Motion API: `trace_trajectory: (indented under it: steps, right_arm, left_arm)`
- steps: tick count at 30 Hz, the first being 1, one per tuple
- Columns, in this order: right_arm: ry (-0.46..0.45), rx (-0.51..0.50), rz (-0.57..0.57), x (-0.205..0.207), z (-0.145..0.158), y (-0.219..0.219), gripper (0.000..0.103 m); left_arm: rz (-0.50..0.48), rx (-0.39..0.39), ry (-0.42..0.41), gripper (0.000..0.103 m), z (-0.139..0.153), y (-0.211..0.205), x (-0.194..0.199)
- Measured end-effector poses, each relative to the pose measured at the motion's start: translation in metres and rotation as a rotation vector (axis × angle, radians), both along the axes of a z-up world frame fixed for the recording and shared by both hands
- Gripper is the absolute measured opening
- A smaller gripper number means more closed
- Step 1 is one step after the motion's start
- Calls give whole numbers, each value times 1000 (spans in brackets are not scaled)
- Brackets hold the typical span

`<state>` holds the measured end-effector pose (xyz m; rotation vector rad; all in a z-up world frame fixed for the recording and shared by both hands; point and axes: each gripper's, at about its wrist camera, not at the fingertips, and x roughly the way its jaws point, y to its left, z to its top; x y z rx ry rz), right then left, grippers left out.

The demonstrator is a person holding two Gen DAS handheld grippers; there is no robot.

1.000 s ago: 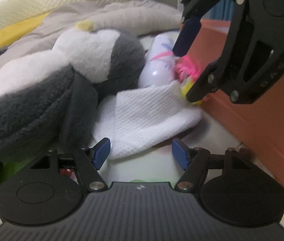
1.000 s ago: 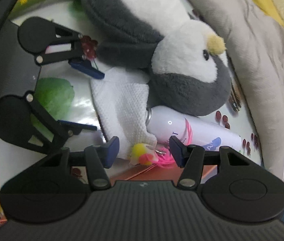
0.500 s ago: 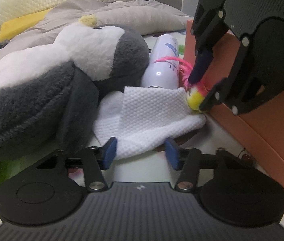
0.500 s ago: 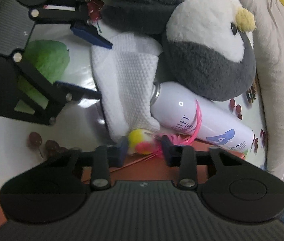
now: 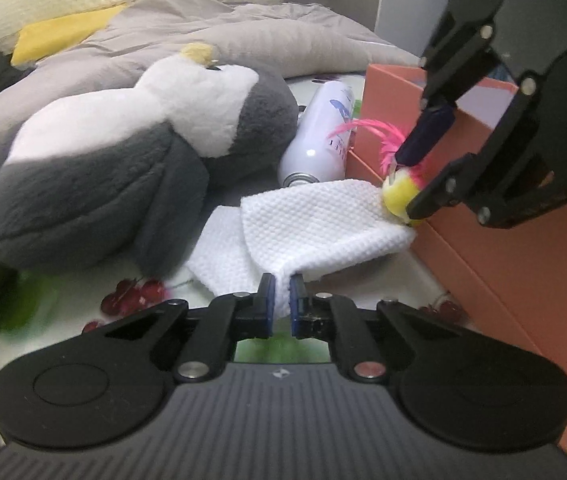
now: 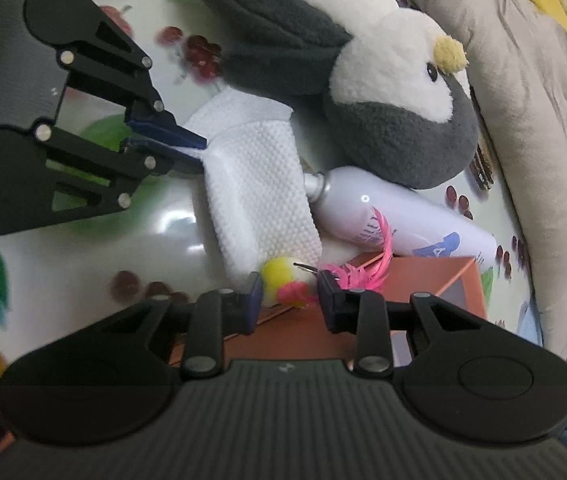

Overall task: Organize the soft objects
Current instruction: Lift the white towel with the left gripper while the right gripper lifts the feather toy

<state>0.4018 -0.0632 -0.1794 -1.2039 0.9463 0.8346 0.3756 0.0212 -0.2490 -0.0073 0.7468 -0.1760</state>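
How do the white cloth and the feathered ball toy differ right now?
The white cloth is flat, folded and plain; the feathered ball toy is round, yellow and pink, with pink feathers. The left tool, closing, pinches the cloth's edge; the right tool grips the ball across its sides. Both lie beside the orange box.

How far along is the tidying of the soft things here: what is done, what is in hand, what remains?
Done: nothing shows inside the orange box yet. In hand: the left gripper is closing on a corner of the white cloth, and the right gripper grips the yellow-and-pink feather ball beside the box. Left: the penguin plush lies untouched on the table, against the spray can.
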Motion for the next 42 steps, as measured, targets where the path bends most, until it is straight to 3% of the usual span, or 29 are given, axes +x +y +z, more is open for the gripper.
trace_trajectory:
  steps: [14,27,34,37,40,42]
  right_arm:
    - [-12,162,-96,-63,33,-2,33]
    - [24,361,-288,-119,21,-11,33]
    - [42,486,-378,-150,9,-17,33]
    - [-4,544,-426,-163,0,-25,33]
    - [-16,601,-479,-175,-9,-36,33]
    - [-26,644,-515,-181,-14,-43,33]
  left_arm:
    - [149,5,52,9,16,20,-91]
    - [335,-62,151,9,17,56,-164]
    - [320,-77,187,10,14,48,-178]
    - [306,-71,191,10,16,48,-179]
    - [278,-63,205,27,18,48,-180]
    - [263,-55,201,49,19,48,-182]
